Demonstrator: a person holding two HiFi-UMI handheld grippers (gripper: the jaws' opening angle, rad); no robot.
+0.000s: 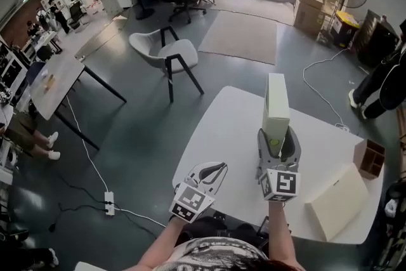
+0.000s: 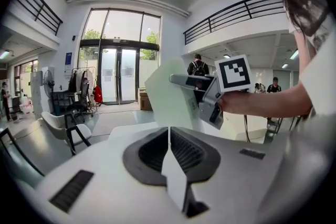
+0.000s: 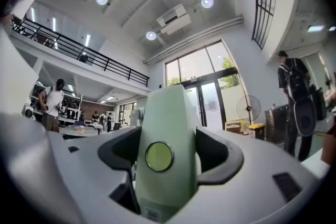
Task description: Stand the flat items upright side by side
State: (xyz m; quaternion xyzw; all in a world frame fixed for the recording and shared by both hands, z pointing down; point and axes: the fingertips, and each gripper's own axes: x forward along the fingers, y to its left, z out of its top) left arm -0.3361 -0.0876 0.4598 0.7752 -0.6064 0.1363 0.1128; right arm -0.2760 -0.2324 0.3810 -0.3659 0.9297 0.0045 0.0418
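My right gripper (image 1: 277, 136) is shut on a tall, flat pale green box (image 1: 276, 101) and holds it on end over the middle of the white table (image 1: 222, 130). In the right gripper view the box (image 3: 164, 113) fills the gap between the jaws of the right gripper (image 3: 167, 139), and a round yellow-green sticker faces the camera. My left gripper (image 1: 214, 171) hangs at the table's near left edge, shut and empty. In the left gripper view its jaws (image 2: 169, 131) meet, and the green box (image 2: 168, 97) shows beyond them. A cream flat box (image 1: 336, 200) lies on the table at the right.
A small brown wooden holder (image 1: 370, 158) stands at the table's far right edge. A white chair (image 1: 166, 51) stands on the grey floor beyond the table. A person's legs (image 1: 380, 89) are at the right edge of the view.
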